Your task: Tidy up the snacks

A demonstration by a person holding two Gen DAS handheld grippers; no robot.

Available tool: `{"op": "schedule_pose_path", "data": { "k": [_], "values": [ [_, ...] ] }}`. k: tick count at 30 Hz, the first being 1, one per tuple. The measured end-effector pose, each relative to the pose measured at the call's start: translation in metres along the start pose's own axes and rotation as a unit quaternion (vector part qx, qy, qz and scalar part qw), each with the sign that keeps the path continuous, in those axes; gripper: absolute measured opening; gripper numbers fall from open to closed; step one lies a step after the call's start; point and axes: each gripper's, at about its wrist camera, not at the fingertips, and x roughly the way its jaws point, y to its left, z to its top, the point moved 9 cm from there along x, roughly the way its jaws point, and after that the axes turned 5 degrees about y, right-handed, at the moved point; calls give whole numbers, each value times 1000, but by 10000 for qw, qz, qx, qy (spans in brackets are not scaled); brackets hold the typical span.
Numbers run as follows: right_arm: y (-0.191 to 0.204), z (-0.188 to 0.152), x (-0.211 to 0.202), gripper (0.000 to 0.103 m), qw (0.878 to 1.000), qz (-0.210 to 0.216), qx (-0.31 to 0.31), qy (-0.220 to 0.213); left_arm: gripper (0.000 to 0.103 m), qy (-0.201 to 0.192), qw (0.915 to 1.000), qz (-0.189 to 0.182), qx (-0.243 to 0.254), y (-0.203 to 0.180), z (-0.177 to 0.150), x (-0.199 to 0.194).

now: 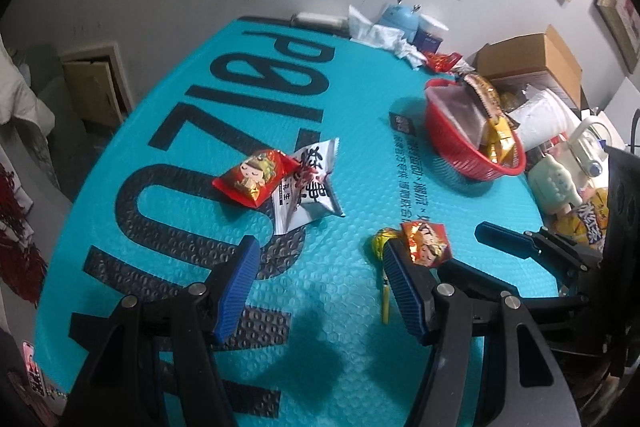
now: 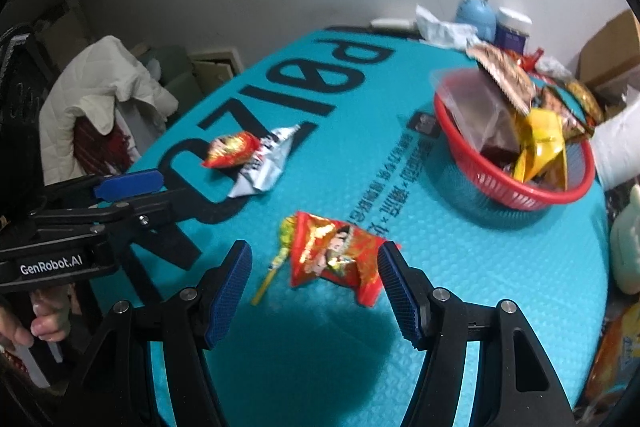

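Observation:
A small red cartoon snack packet (image 2: pixel 336 255) lies on the teal mat (image 2: pixel 460 267) between the fingers of my open right gripper (image 2: pixel 316 247). Its right corner is at the right pad; the left pad stands apart from it. A gold lollipop (image 2: pixel 280 247) lies just left of the packet. My left gripper (image 1: pixel 320 243) is open over bare mat, its right finger beside that same packet (image 1: pixel 426 239). Farther off lie another red packet (image 1: pixel 250 179) and a silver packet (image 1: pixel 308 187), overlapping. The red basket (image 1: pixel 472 167) holds several snack bags.
Behind the basket sit a cardboard box (image 1: pixel 532 63), crumpled tissues (image 1: pixel 380 35) and a blue toy (image 1: pixel 400 19). A pale green plush item (image 1: pixel 556 183) lies at the mat's right edge. A chair with a white jacket (image 2: pixel 104 95) stands left of the table.

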Motion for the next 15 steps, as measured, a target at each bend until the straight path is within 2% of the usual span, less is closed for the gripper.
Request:
{"op": "schedule_pose_path", "data": {
  "k": [11, 15],
  "values": [
    [-17, -4, 34, 66, 9988, 52, 207, 434, 63, 279, 9994, -136, -143, 4, 11, 34],
    [-19, -3, 38, 69, 9987, 98, 251, 433, 63, 388, 9991, -166, -98, 2, 19, 47]
  ]
}}
